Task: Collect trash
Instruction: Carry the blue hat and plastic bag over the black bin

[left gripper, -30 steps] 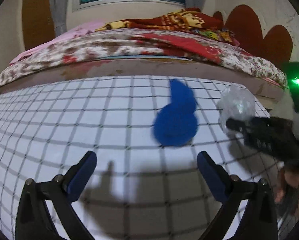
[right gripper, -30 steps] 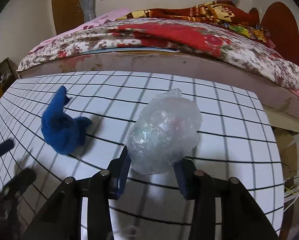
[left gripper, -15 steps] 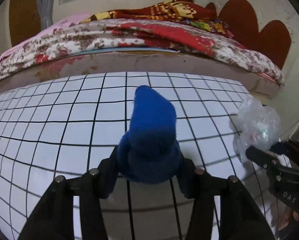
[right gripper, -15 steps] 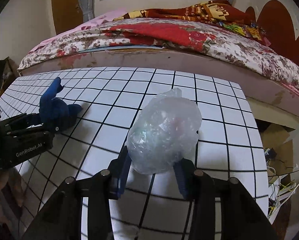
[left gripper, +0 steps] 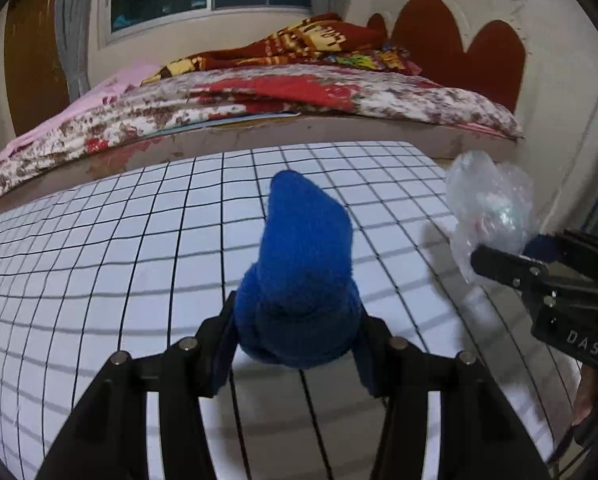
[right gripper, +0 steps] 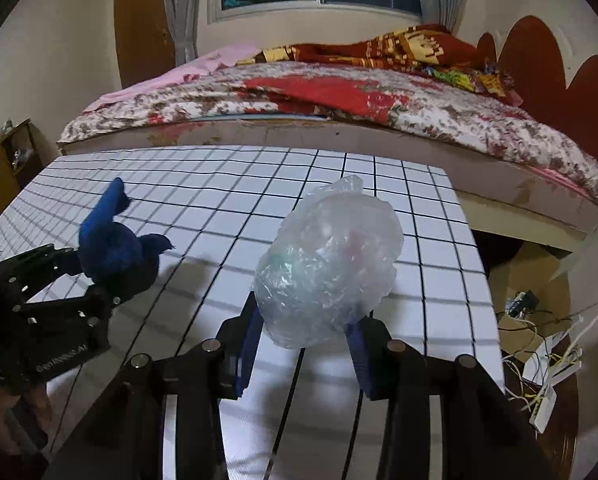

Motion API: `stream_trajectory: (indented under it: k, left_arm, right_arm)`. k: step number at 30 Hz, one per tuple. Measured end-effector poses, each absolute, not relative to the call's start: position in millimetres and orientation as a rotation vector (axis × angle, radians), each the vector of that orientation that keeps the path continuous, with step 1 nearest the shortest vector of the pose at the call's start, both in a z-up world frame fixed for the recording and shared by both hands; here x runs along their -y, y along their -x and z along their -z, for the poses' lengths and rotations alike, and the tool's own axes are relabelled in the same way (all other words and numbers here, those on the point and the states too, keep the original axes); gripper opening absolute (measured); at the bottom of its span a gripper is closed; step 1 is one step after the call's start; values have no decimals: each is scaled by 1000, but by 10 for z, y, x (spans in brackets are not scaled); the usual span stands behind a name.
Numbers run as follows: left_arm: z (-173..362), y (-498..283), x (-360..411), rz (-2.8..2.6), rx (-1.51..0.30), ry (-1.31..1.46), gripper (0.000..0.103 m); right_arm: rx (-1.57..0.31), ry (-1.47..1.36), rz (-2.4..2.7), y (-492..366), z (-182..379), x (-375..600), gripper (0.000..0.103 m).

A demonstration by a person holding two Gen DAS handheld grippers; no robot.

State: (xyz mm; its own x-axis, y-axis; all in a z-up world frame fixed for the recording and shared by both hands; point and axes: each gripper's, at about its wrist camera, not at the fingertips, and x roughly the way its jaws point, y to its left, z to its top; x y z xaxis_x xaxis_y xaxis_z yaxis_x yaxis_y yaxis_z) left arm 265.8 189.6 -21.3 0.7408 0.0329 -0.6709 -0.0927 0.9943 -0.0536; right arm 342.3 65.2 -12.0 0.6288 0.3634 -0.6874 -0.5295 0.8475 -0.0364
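Left gripper [left gripper: 295,344] clamped on blue cloth [left gripper: 299,280]; right gripper [right gripper: 305,348] clamped on plastic bag [right gripper: 331,264]. Both loads lifted above checked table [left gripper: 99,248]. Risk: thin bag film slipping out under weak grip.

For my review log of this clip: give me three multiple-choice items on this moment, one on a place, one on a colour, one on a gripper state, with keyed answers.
1. What lies beyond the gridded table?
A. a bed
B. a sink
C. a fridge

2. What colour is the fuzzy cloth item?
A. yellow
B. blue
C. green

3. What is the right gripper doing?
A. hanging open
B. shut on nothing
C. clamping the clear plastic bag

Answers:
1 A, a floral-covered bed sits behind the table.
2 B, it is plainly blue in both views.
3 C, the bag is pinched between the fingers; the left gripper likewise grips the cloth.
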Motion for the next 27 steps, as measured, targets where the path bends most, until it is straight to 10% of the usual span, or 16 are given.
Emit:
stream_trajectory:
  k: [27]
  left_arm:
    - [-129,-1437,-713,114,-633,81,52]
  right_arm:
    - [-576,157,-390,-1681,-336,846,42]
